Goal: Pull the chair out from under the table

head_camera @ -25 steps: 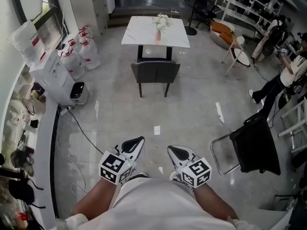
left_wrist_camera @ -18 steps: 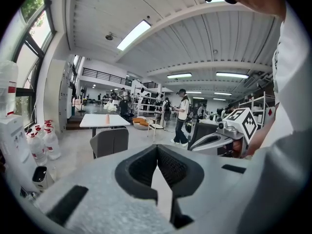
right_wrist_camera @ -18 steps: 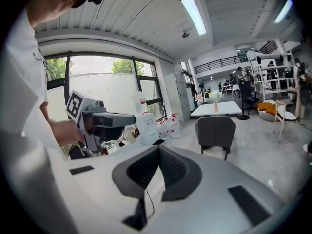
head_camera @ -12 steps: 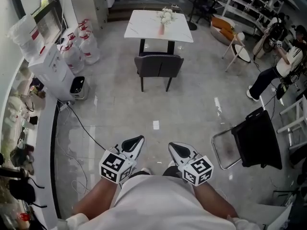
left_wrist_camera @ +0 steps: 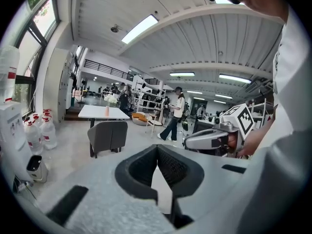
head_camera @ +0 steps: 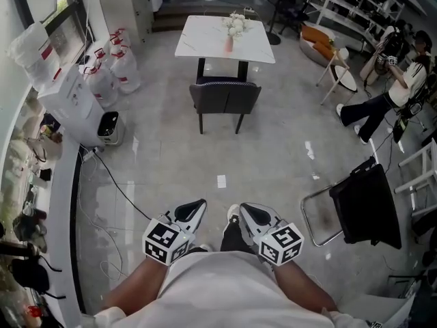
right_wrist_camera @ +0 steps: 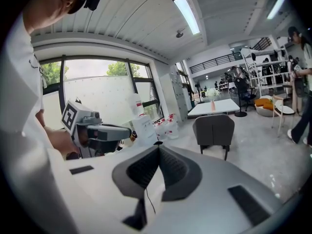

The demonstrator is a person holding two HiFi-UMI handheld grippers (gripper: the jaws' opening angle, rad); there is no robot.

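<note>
**Both grippers empty, chair waiting across the room**

The person is standing on the pale tiled floor [head_camera: 273, 156], holding the left gripper [head_camera: 197, 204] and the right gripper [head_camera: 244, 210] side by side, low in front of the body and pointing towards the far end of the room. Each gripper's jaws are pressing together, tip against tip, and neither is pinching anything.

The grey chair [head_camera: 224, 100] is sitting well apart from both grippers, straight ahead. Its back is facing the person and its seat is reaching in under the near edge of the white table [head_camera: 205, 43]. A pink vase of white flowers [head_camera: 231, 30] is standing on the tabletop.

Along the left wall a white water dispenser [head_camera: 68, 101] is standing with several water jugs [head_camera: 113, 70] clustered beside it, and a black cable [head_camera: 117, 186] is trailing across the floor from that side. Off to the right a black folding chair [head_camera: 365, 207] is standing by itself, and farther back a seated person [head_camera: 410, 80] is stretching their legs out.
</note>
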